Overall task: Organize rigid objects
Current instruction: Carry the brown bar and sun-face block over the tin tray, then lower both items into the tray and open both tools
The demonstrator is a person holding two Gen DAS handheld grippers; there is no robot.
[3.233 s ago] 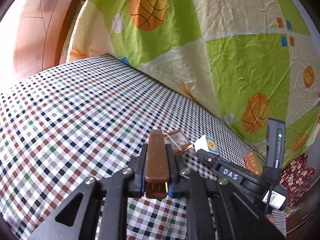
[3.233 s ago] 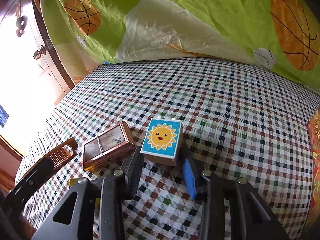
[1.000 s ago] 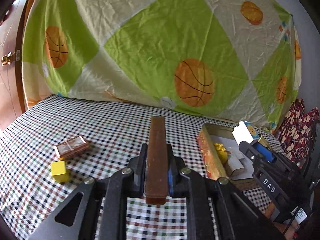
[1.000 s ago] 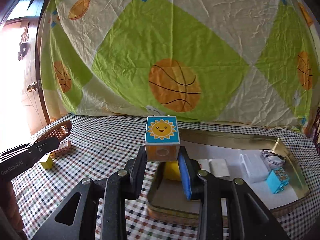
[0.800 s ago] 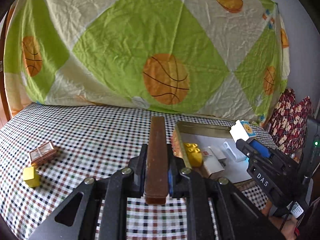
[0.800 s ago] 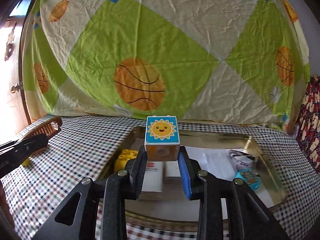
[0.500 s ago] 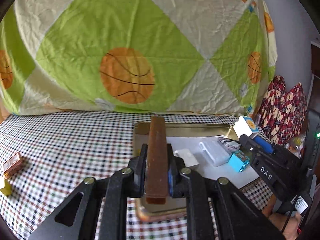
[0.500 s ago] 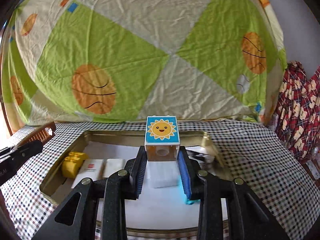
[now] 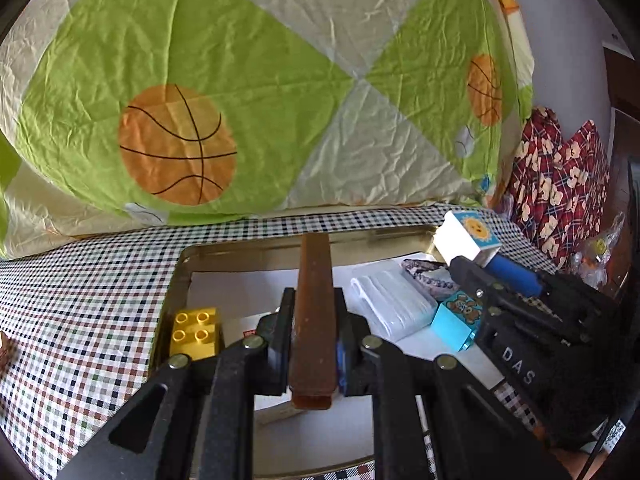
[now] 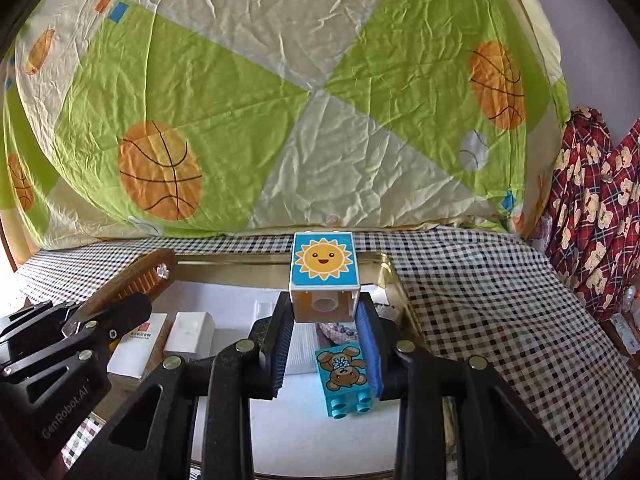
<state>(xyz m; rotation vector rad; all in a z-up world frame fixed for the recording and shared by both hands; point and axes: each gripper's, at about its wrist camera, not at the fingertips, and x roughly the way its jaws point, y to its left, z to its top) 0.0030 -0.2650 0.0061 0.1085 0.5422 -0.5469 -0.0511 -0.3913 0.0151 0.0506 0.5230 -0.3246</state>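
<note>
My left gripper (image 9: pixel 314 320) is shut on a brown comb (image 9: pixel 313 300), held edge-up over the gold tin tray (image 9: pixel 184 264); the same comb (image 10: pixel 140 276) shows at the left of the right wrist view. My right gripper (image 10: pixel 325 320) is shut on a white block with a sun picture (image 10: pixel 324 264), hanging above the tray's right part (image 10: pixel 386 268). That sun block (image 9: pixel 468 240) appears at the right in the left wrist view. Inside the tray lie a yellow brick (image 9: pixel 196 330), a turquoise bear block (image 10: pixel 344 376), white boxes (image 10: pixel 190 332) and a white packet (image 9: pixel 390 304).
The tray sits on a checked cloth (image 10: pixel 480 320). A green and cream basketball quilt (image 9: pixel 240 80) rises behind it. Red patterned fabric (image 10: pixel 596 220) hangs at the right. A small brown item (image 9: pixel 6 350) peeks in at the left edge of the cloth.
Both grippers have swung to the right from the cloth to above the tray, each keeping its object. The small box and yellow cube on the cloth have slid out of view at the left.
</note>
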